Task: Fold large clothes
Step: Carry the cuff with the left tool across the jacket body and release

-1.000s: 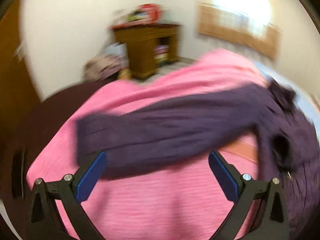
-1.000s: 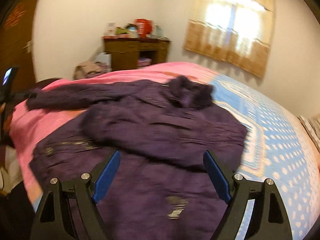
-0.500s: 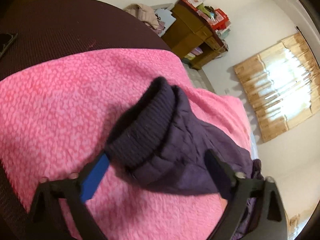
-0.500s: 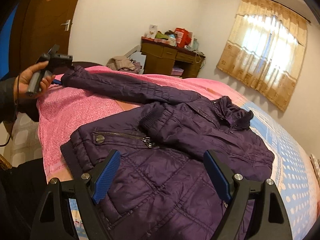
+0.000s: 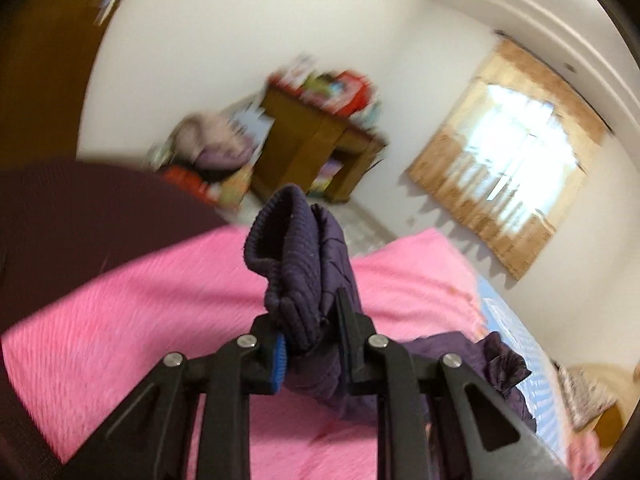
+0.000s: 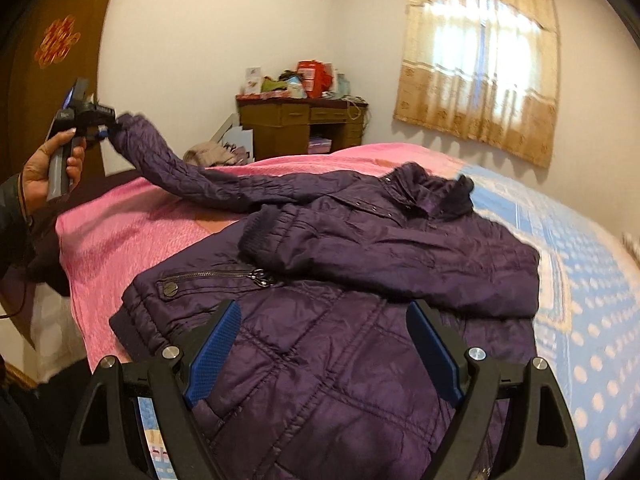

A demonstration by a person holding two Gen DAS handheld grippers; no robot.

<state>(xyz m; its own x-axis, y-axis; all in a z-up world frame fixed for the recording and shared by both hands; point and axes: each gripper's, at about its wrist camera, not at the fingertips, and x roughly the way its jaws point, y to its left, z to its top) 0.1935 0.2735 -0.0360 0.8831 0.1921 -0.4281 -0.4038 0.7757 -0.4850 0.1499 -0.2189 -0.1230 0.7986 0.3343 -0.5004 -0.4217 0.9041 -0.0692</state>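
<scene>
Sleeve-fold step: left tool [image 5: 308, 330] is closing, pads pinching the sleeve cuff [image 5: 288, 248], lifted off the bed [image 6: 132, 236]. Right tool [image 6: 324, 356] is apart, empty, w/ the purple jacket [image 6: 360, 280] body just ahead. Next, prob.: lay the sleeve across the chest.

Closed the left gripper [image 5: 310, 330] from wide open onto the ribbed cuff [image 5: 286, 248] of the purple jacket's [image 6: 360, 280] sleeve [image 6: 192, 176], jaws closing with the cuff pinched between them. Raised that sleeve end off the pink blanket [image 6: 132, 236] at the bed's left edge; previously lay flat there. Went from straddling the cuff half a second ago to gripping it. Brought the right gripper [image 6: 324, 356] slightly lower over the jacket's hem.
</scene>
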